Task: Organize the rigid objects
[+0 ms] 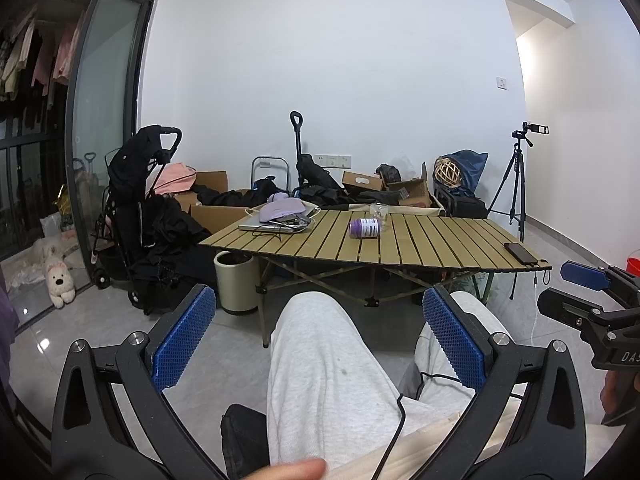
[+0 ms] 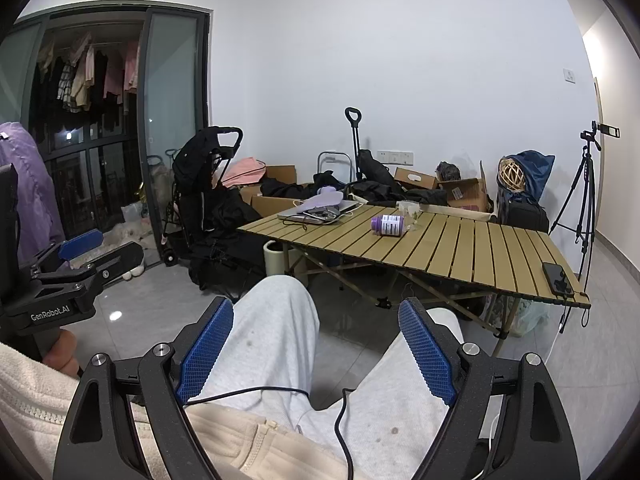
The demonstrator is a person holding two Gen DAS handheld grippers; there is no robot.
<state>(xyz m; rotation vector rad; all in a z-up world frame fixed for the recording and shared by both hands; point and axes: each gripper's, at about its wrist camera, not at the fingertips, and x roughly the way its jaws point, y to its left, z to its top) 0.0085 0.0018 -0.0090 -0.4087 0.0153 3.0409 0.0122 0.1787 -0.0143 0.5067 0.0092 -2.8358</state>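
A purple bottle (image 1: 364, 227) with a white label lies on its side on the slatted folding table (image 1: 432, 244); it also shows in the right wrist view (image 2: 387, 225). A clear glass (image 1: 379, 213) stands just behind it, also in the right wrist view (image 2: 410, 213). My left gripper (image 1: 320, 332) is open and empty, held over the person's knees, well short of the table. My right gripper (image 2: 318, 344) is open and empty, likewise low over the lap. Each gripper shows at the edge of the other's view.
A laptop with a purple pouch and cables (image 1: 280, 216) lies at the table's far left. A black phone (image 1: 520, 253) with a cable lies at the near right corner. A bin (image 1: 237, 280), a stroller (image 1: 136, 208), boxes and a tripod (image 1: 516, 184) surround the table.
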